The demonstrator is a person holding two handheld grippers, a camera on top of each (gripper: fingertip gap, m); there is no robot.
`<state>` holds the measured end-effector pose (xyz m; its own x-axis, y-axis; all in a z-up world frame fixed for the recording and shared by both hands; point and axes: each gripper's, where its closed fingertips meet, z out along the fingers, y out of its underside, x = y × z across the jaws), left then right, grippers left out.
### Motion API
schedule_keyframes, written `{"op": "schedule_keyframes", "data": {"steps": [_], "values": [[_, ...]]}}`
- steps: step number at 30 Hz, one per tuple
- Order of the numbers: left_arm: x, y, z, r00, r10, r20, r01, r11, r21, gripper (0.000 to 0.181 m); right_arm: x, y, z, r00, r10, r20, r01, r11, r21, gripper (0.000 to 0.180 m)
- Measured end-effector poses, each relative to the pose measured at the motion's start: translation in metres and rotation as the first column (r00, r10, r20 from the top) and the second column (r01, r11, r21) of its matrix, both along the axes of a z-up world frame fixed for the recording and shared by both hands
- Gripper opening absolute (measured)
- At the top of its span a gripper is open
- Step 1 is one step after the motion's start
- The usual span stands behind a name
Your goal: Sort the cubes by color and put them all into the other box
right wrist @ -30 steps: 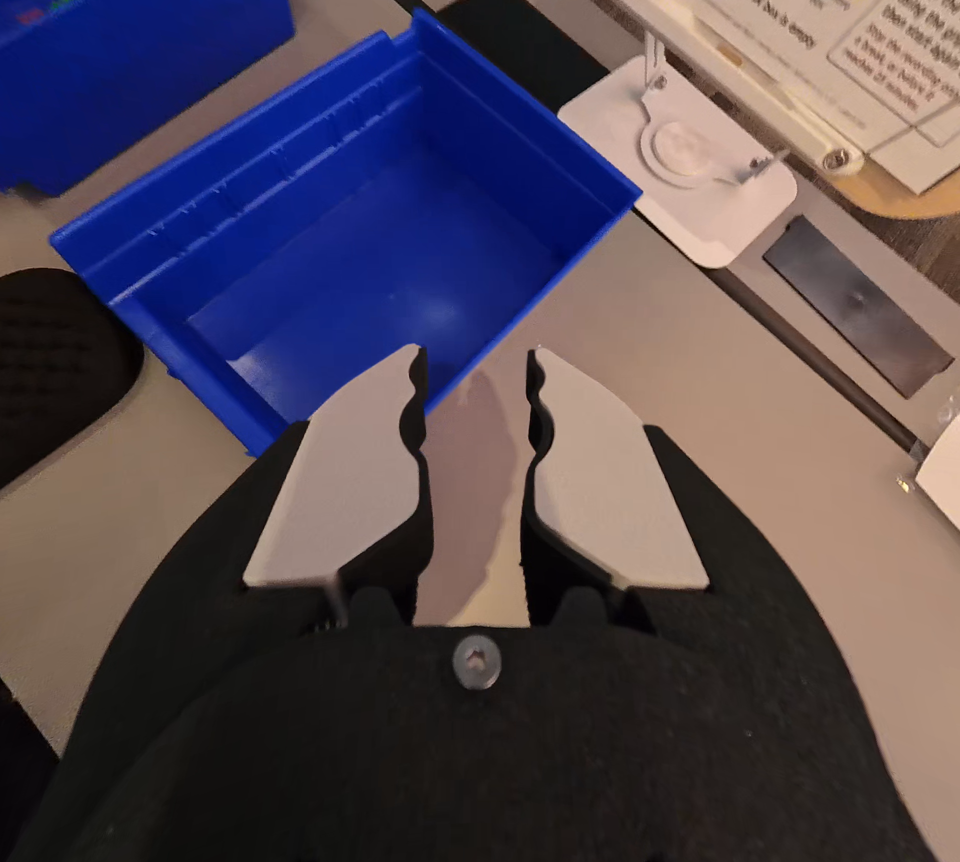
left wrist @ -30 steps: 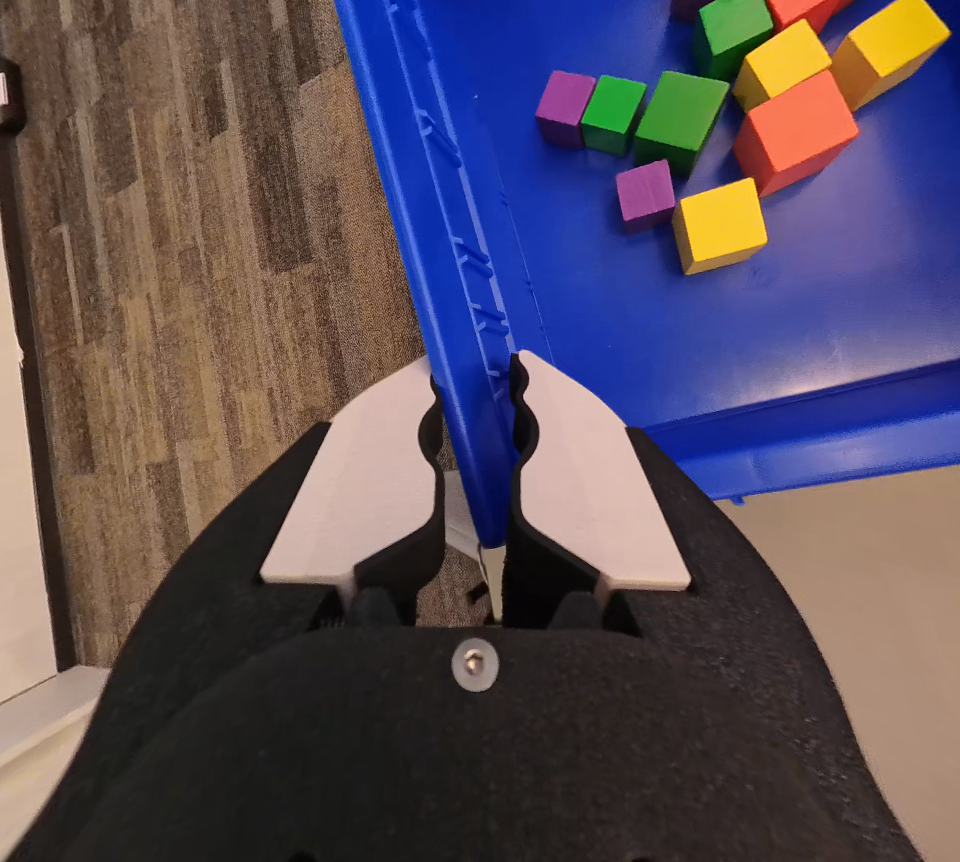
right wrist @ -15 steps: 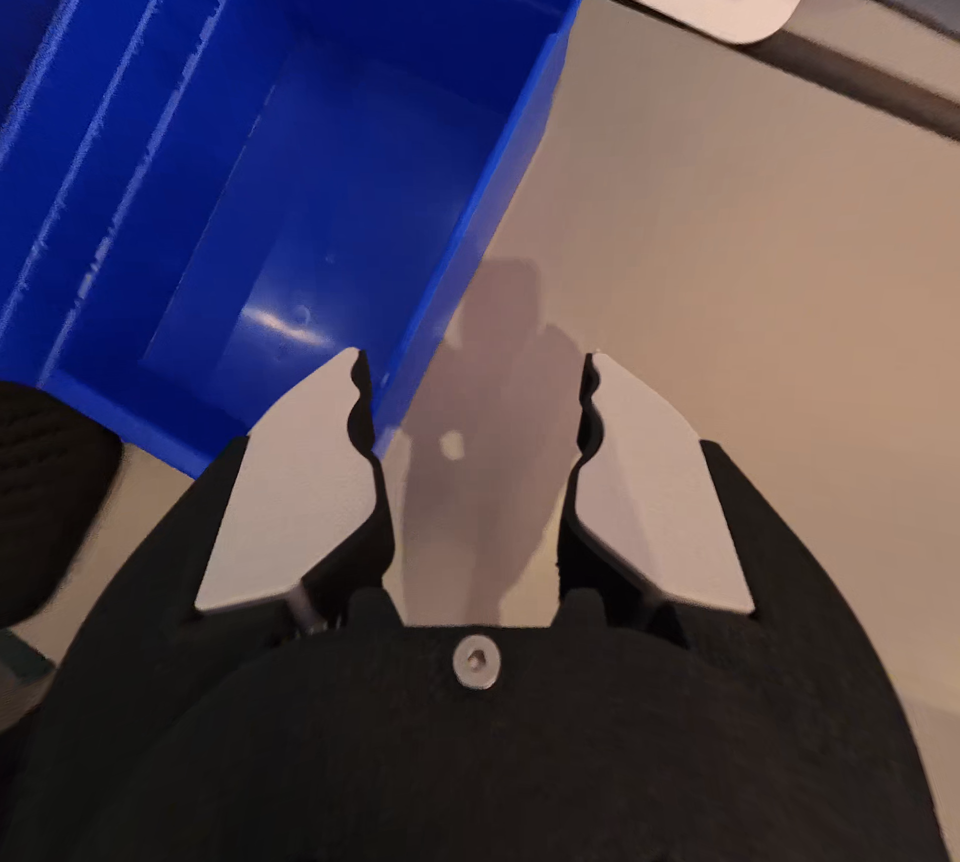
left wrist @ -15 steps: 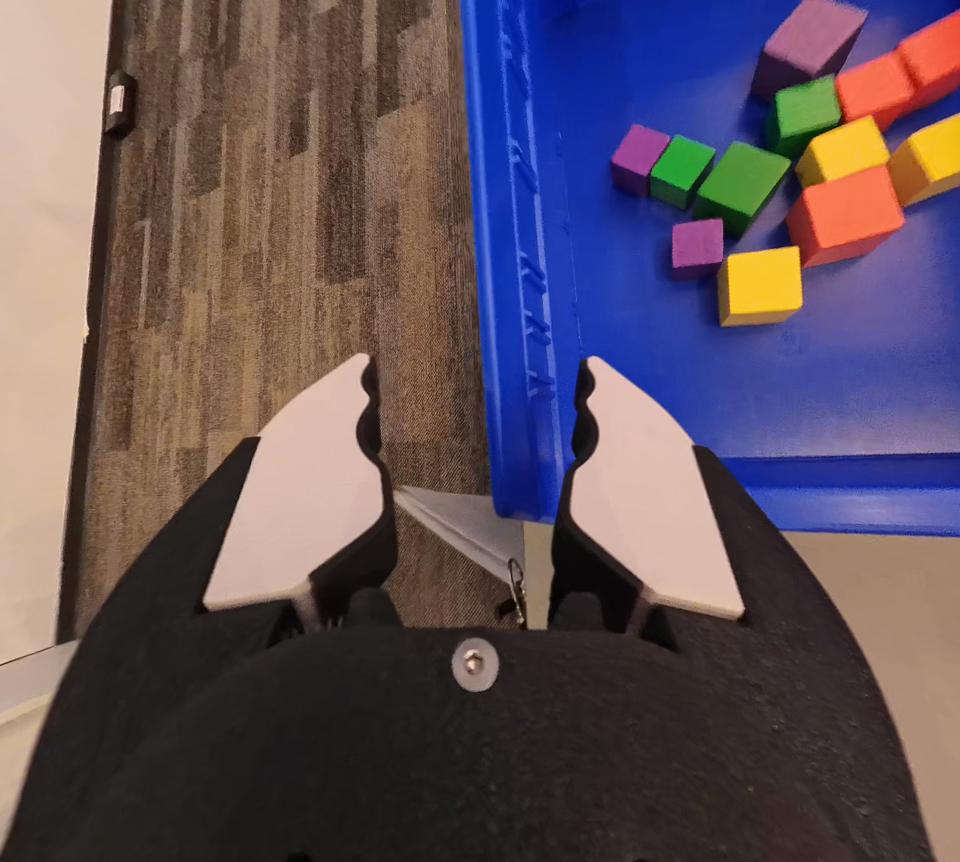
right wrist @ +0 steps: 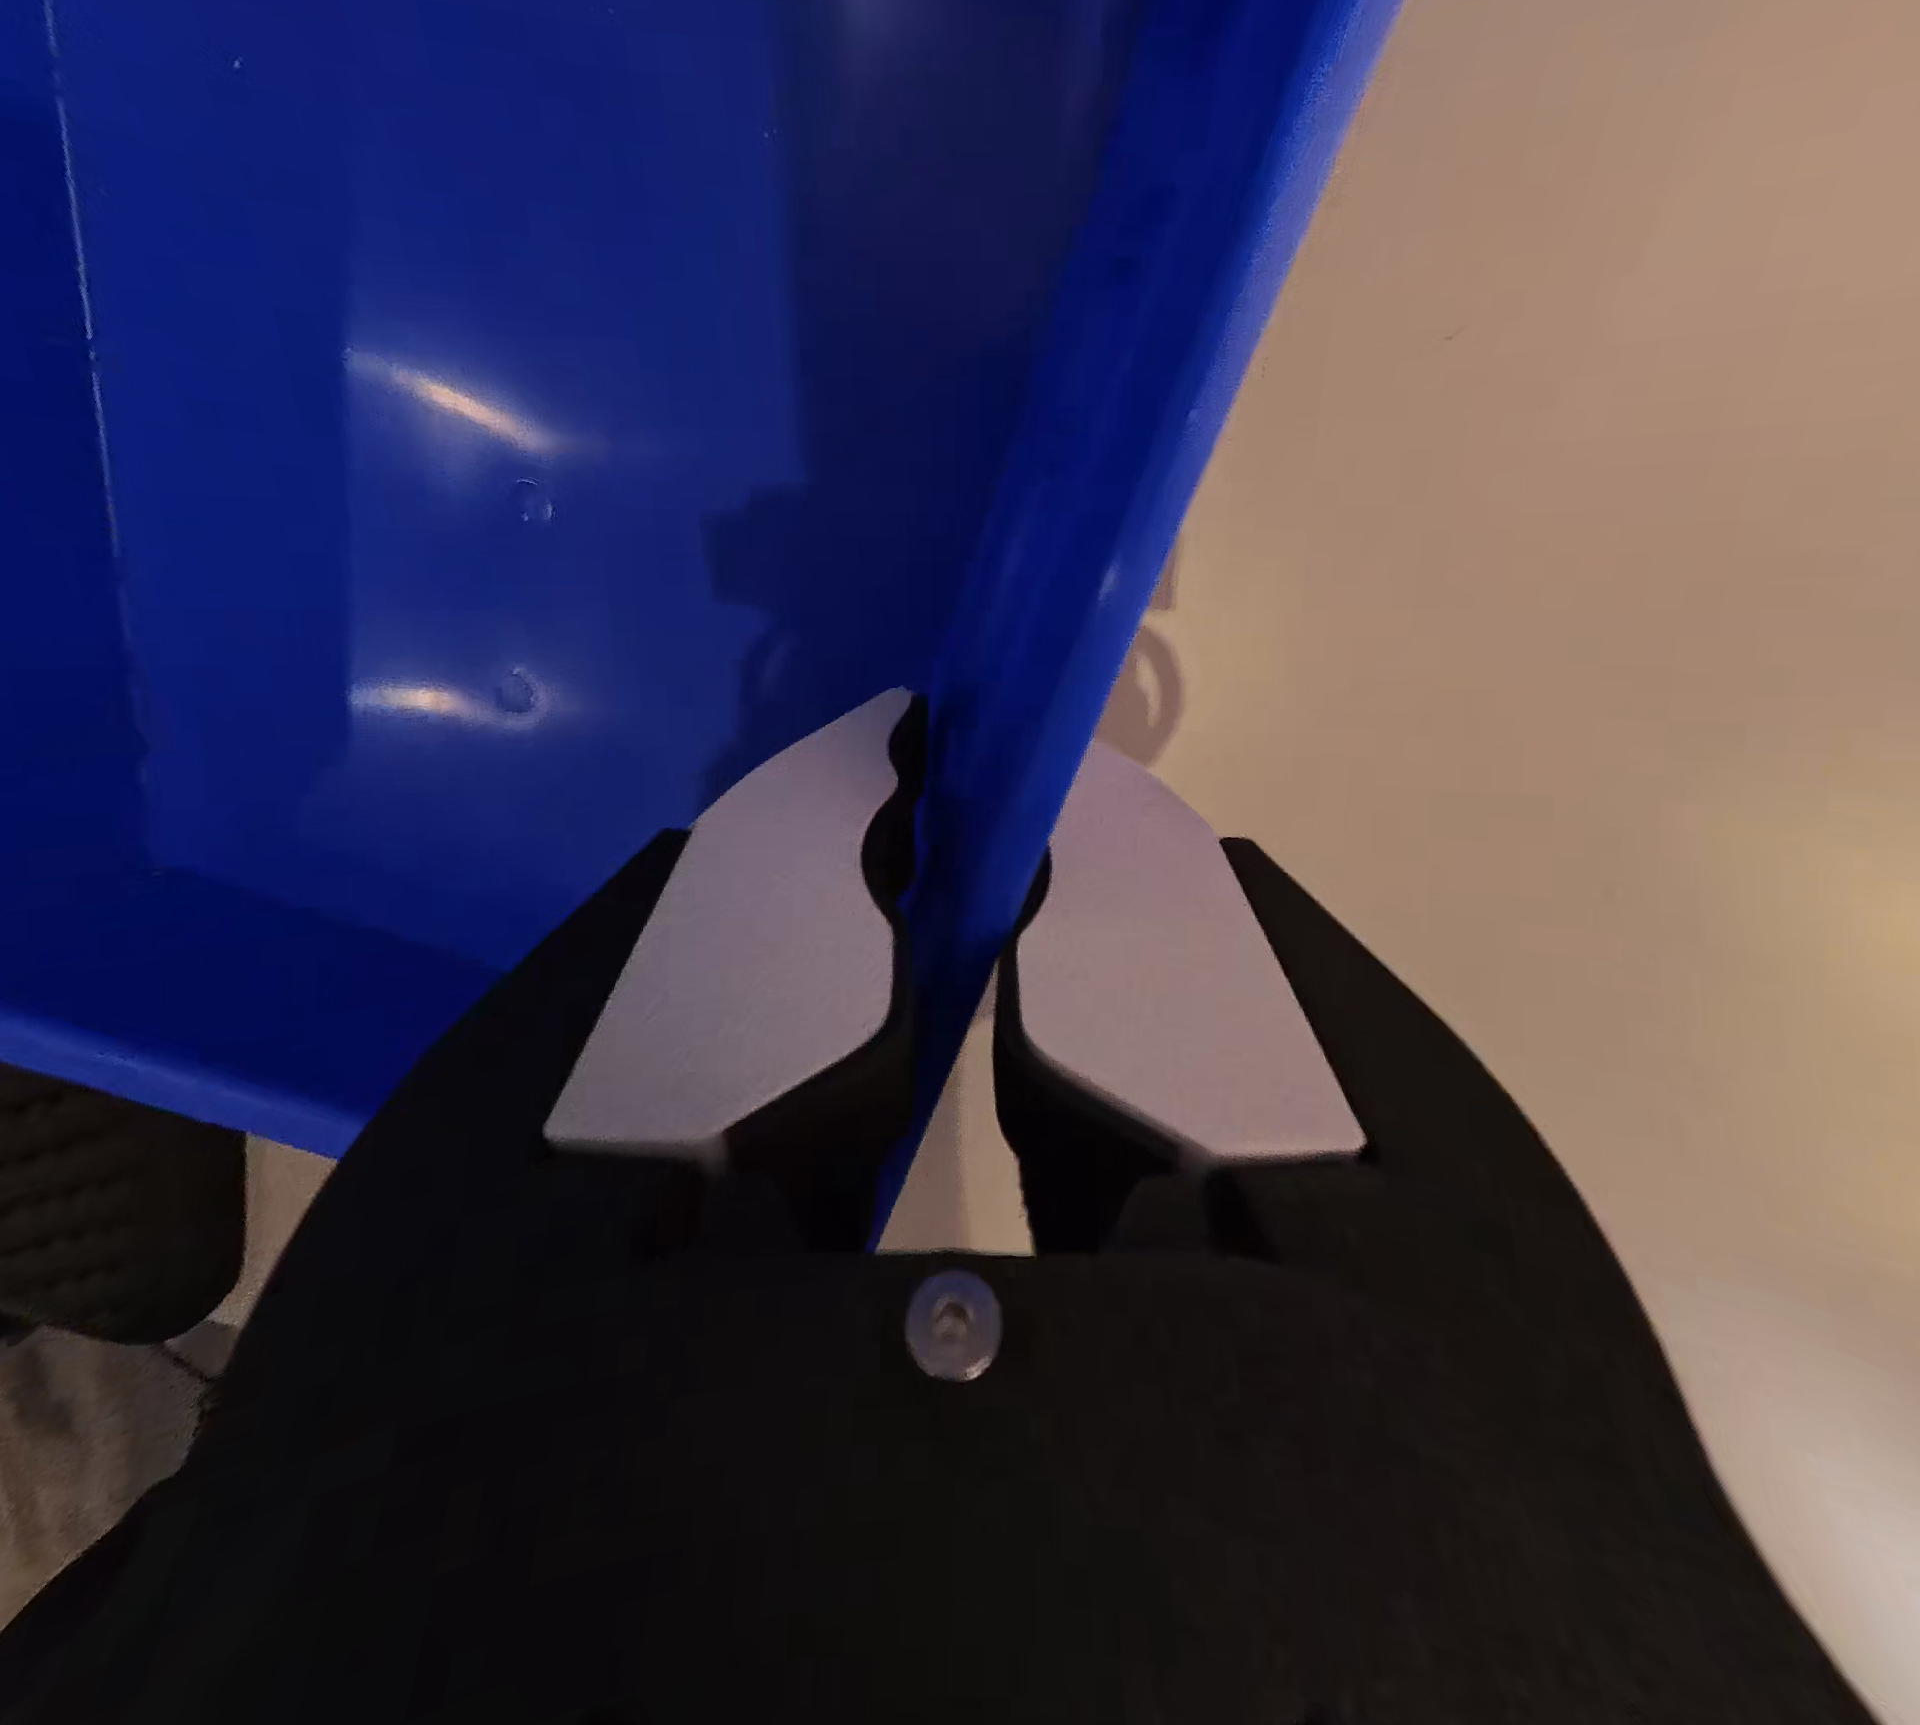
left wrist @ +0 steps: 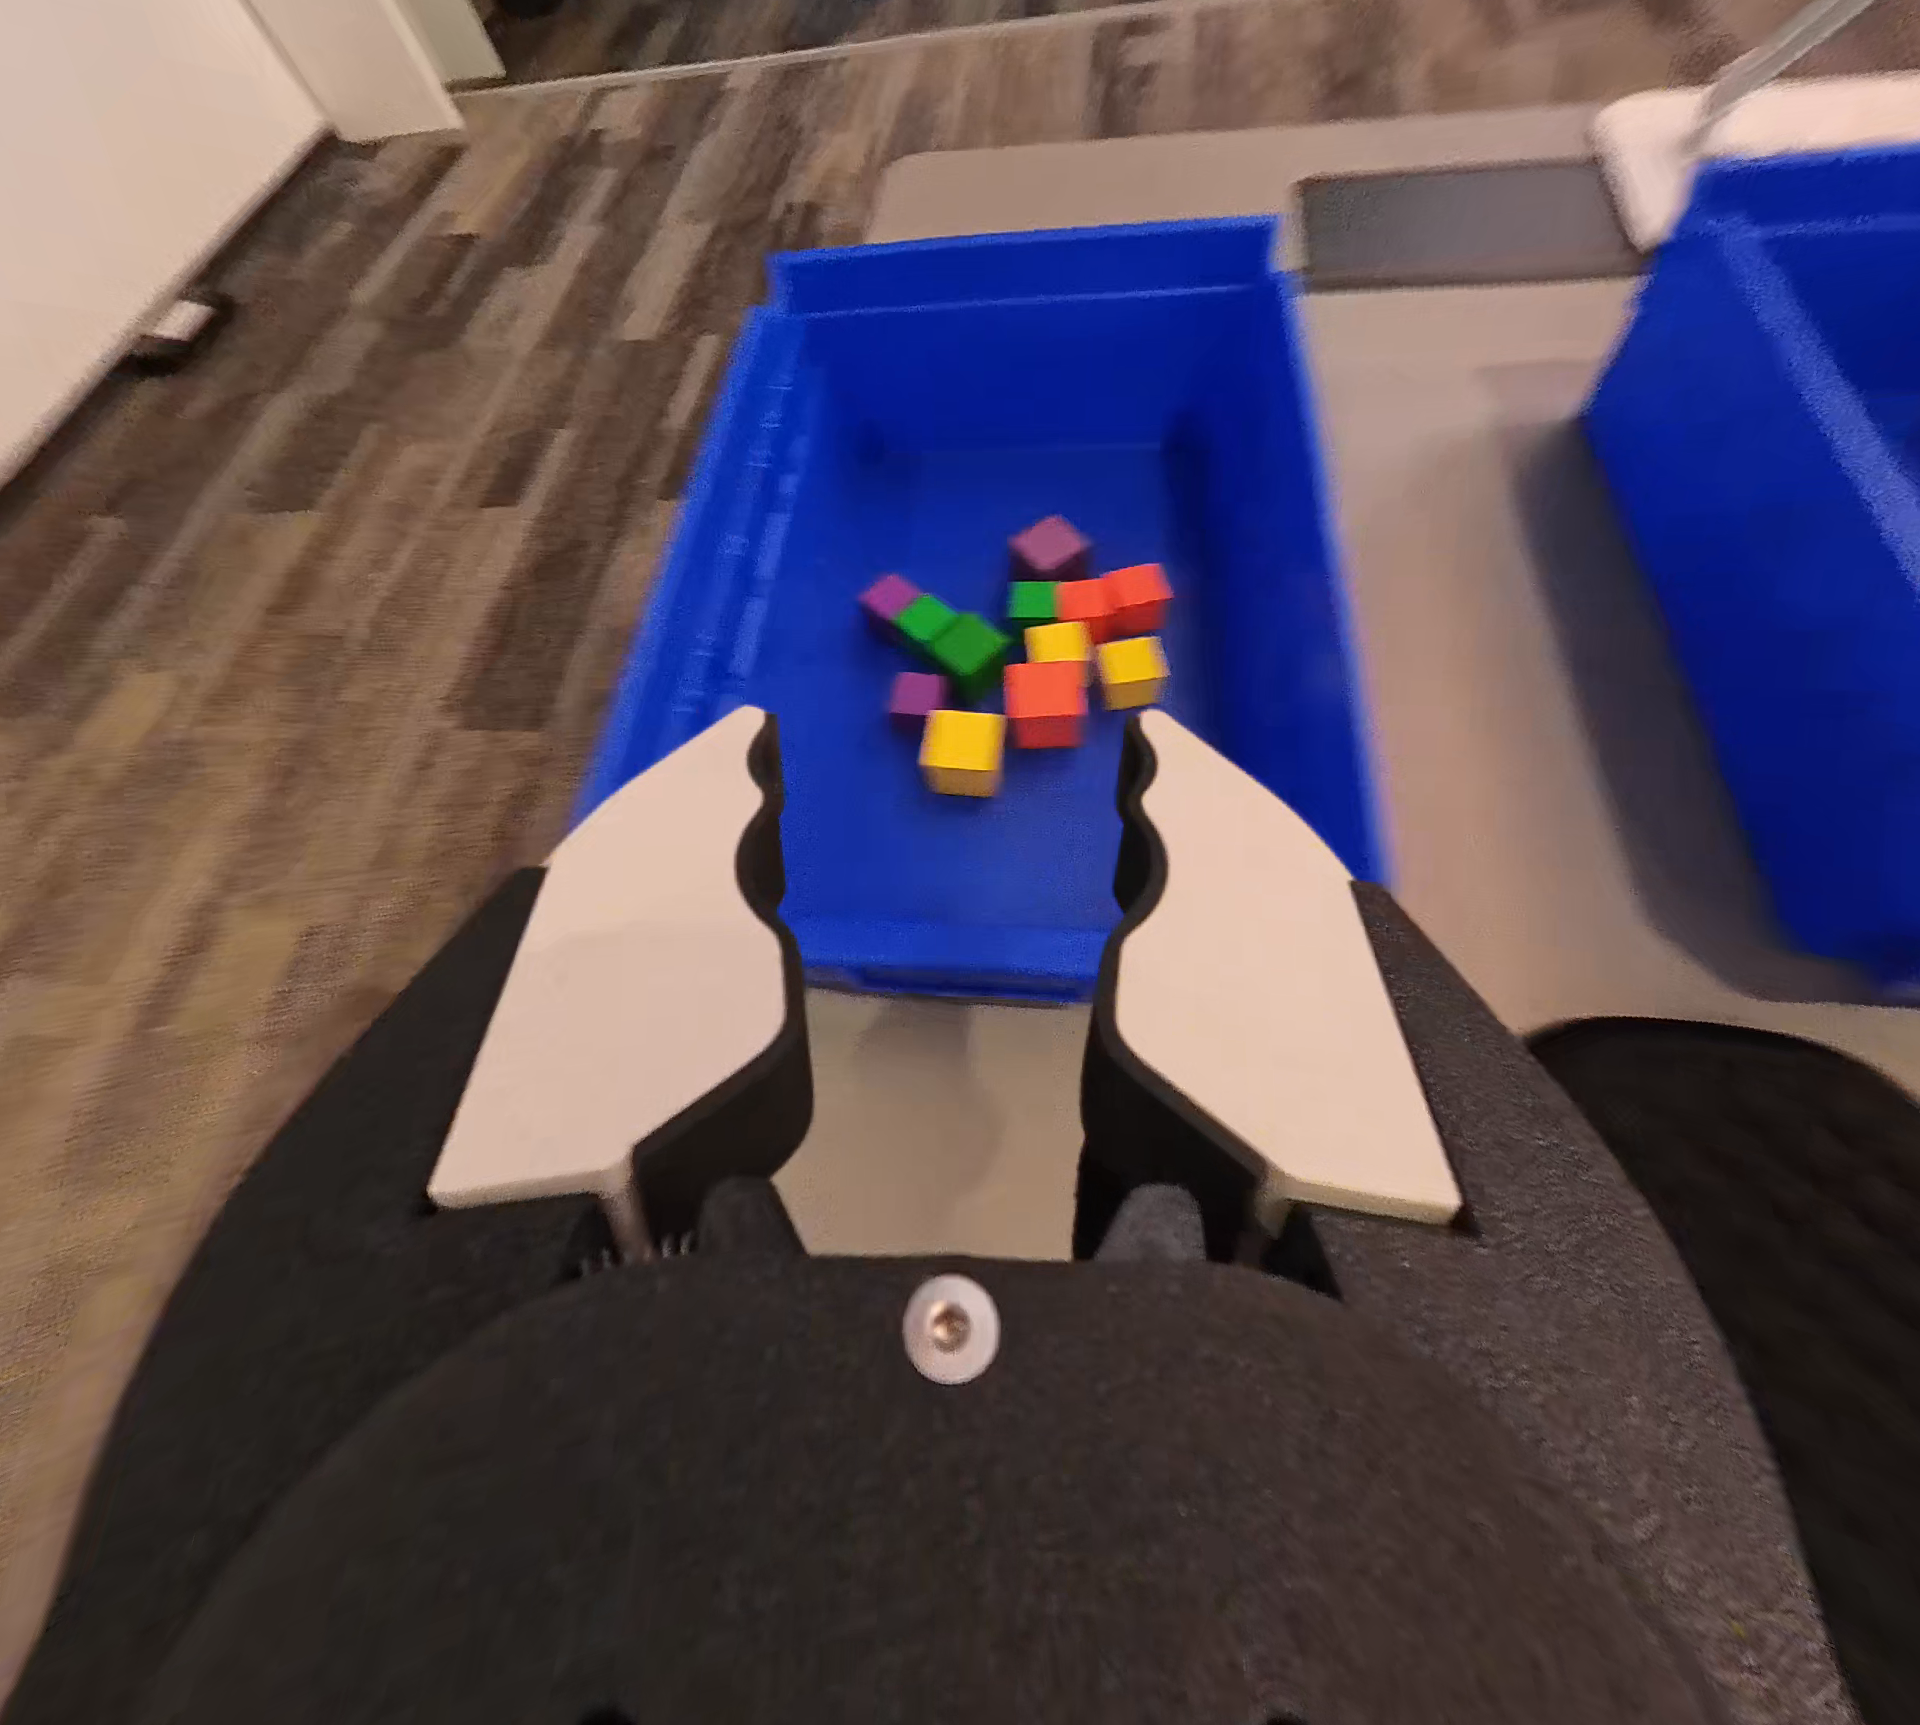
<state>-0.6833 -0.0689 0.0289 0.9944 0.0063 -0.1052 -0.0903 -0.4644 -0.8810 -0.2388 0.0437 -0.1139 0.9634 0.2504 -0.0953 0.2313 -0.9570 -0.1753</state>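
Left wrist view: left hand-held gripper (left wrist: 948, 745) open, empty, above near end of blue box (left wrist: 1262, 470) holding mixed cubes (left wrist: 1023, 652); grey tabletop (left wrist: 1455, 366), patterned carpet floor (left wrist: 312, 449) left.

Right wrist view: right hand-held gripper (right wrist: 966, 844) clamped on right wall of empty box (right wrist: 1049, 636); likely risk: thin wall slipping, box tilting.

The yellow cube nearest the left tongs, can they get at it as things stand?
Probably yes. The left tongs are open, and the yellow cube lies exposed on its near side in the open-topped box.
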Motion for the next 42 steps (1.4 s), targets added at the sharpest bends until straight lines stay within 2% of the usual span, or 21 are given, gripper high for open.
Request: {"op": "schedule_keyframes", "data": {"steps": [3, 5, 8, 14, 20, 30, 34, 42], "values": [[0.053, -0.005, -0.012, 0.979, -0.08, 0.19, 0.072, 0.996, 0.049, 0.057, 0.0, -0.004, -0.005, 1.0, 0.017, -0.016, -0.017, 0.999, -0.035, 0.016], [0.077, -0.004, -0.019, 0.965, -0.11, 0.237, 0.094, 0.993, 0.076, 0.053, -0.001, -0.012, -0.016, 0.998, 0.061, -0.003, -0.061, 0.994, -0.092, 0.019], [0.095, 0.003, -0.032, 0.969, -0.118, 0.216, 0.111, 0.993, 0.046, 0.051, -0.004, -0.01, -0.014, 0.996, 0.071, -0.045, -0.074, 0.994, -0.076, 0.01], [0.113, 0.01, -0.036, 0.98, -0.116, 0.159, 0.118, 0.993, -0.002, 0.051, 0.01, -0.003, -0.014, 0.995, 0.082, -0.058, -0.086, 0.994, -0.071, 0.009], [0.129, 0.011, -0.04, 0.983, -0.141, 0.117, 0.146, 0.988, -0.039, 0.05, 0.05, 0.01, -0.015, 0.995, 0.075, -0.058, -0.079, 0.994, -0.071, 0.01], [0.156, 0.011, -0.045, 0.981, -0.187, 0.048, 0.191, 0.977, -0.09, 0.05, 0.168, -0.001, -0.017, 0.995, 0.086, -0.042, -0.09, 0.991, -0.096, 0.009], [0.158, 0.013, -0.053, 0.984, -0.177, 0.003, 0.176, 0.978, -0.117, 0.05, 0.234, -0.014, -0.018, 0.998, 0.063, -0.031, -0.066, 0.989, -0.132, 0.007], [0.157, 0.009, -0.058, 0.988, -0.144, 0.05, 0.148, 0.982, -0.117, 0.048, 0.377, -0.051, -0.02, 0.999, -0.003, -0.033, -0.002, 0.991, -0.135, 0.007]]}}
